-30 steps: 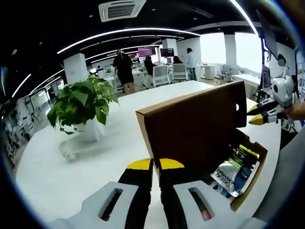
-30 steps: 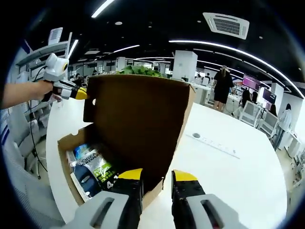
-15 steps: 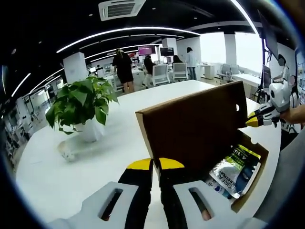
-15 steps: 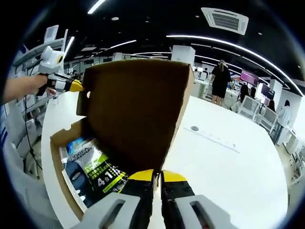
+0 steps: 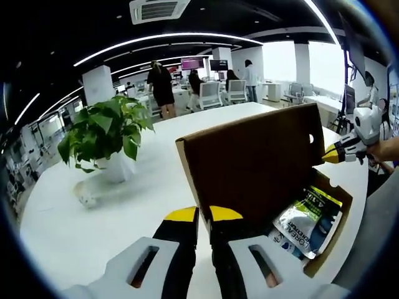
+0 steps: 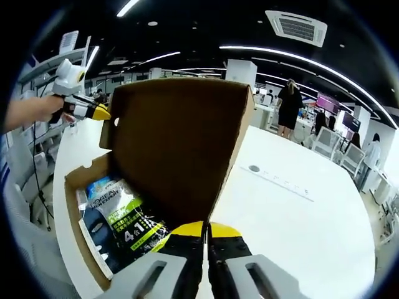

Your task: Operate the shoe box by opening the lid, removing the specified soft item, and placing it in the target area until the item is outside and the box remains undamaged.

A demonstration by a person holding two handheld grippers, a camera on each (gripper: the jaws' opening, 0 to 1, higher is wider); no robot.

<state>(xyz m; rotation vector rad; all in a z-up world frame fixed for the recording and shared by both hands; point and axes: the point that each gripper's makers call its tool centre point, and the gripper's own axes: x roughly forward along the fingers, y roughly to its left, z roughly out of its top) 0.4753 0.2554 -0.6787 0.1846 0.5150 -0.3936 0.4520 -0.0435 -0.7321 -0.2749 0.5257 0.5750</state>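
Lid [image 6: 181,149] up, pouch [image 6: 124,218] inside box [image 6: 78,237]

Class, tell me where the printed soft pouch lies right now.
The soft pouch lies inside the open shoe box, under the raised lid; it appears lower left in the right gripper view, lower right in the left gripper view.

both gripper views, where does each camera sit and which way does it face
Left gripper view: rides the left gripper, looking along its jaws at the box with raised lid; plant to the side, right gripper and a hand beyond.
Right gripper view: rides the right gripper, facing the lid and pouch; left gripper and an arm beyond.
Shared: box, lid, pouch, white table, each other's gripper.
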